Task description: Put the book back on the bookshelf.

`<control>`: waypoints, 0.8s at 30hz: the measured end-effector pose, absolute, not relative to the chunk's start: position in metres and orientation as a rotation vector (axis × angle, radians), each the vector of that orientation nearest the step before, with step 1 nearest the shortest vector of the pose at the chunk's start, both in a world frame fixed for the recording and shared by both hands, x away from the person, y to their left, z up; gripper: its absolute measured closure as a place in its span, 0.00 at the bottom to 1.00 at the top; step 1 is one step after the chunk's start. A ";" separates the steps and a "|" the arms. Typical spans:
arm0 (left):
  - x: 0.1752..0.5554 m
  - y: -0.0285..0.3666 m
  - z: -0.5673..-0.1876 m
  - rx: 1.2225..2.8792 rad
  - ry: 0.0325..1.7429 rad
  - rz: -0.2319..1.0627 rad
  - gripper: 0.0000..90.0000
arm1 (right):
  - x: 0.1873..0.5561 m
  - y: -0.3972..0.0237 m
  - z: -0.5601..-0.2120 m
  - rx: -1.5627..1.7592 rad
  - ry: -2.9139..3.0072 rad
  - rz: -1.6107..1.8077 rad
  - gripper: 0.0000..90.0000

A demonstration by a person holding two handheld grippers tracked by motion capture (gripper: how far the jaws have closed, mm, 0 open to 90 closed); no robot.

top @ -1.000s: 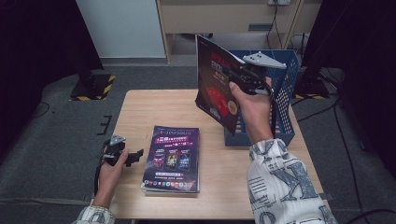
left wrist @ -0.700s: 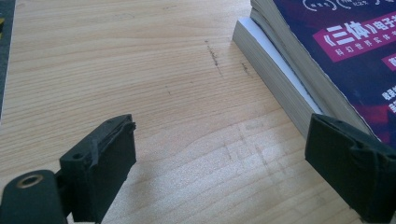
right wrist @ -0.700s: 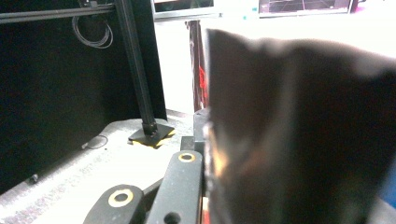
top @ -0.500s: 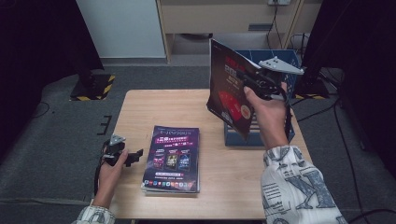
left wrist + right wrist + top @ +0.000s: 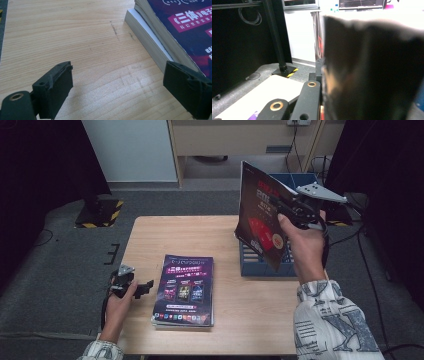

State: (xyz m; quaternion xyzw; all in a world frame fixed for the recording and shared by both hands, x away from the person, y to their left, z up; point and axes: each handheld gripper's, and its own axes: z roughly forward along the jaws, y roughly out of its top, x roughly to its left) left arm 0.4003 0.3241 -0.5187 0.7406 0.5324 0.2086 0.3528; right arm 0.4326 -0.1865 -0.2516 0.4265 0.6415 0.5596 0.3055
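Observation:
A dark magazine [image 5: 260,220] with a red cover design stands upright in the air, held by its edge in my shut right gripper [image 5: 287,207]. Its lower corner hangs over the blue slatted basket [image 5: 265,270] at the table's right side. In the right gripper view the magazine [image 5: 374,75] rises blurred and close beside the right gripper [image 5: 319,100]. A stack of purple-covered magazines [image 5: 185,287] lies flat on the wooden table [image 5: 170,235]. My left gripper [image 5: 145,286] rests near the table's left edge, open, its jaws wide apart and pointing at the stack's side [image 5: 155,47].
In the left gripper view the left gripper [image 5: 122,82] has bare wood [image 5: 62,37] between its jaws. Beyond the table are grey carpet, a yellow-and-black stand foot [image 5: 102,212] and a white panel [image 5: 130,150]. Cables trail on the floor at right.
My right hand has carried the upright magazine to the right, from over the table's middle edge to above the basket. The left hand and the stack have stayed where they were.

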 end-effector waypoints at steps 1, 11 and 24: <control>0.400 0.324 -0.519 1.916 1.378 0.539 0.09 | 0.432 -0.188 -0.251 1.131 1.695 1.473 0.96; 0.400 0.324 -0.518 1.912 1.378 0.540 0.09 | 0.437 -0.195 -0.254 1.179 1.669 1.420 0.96; 0.401 0.324 -0.517 1.919 1.367 0.554 0.09 | 0.470 -0.185 -0.264 1.223 1.631 1.318 0.96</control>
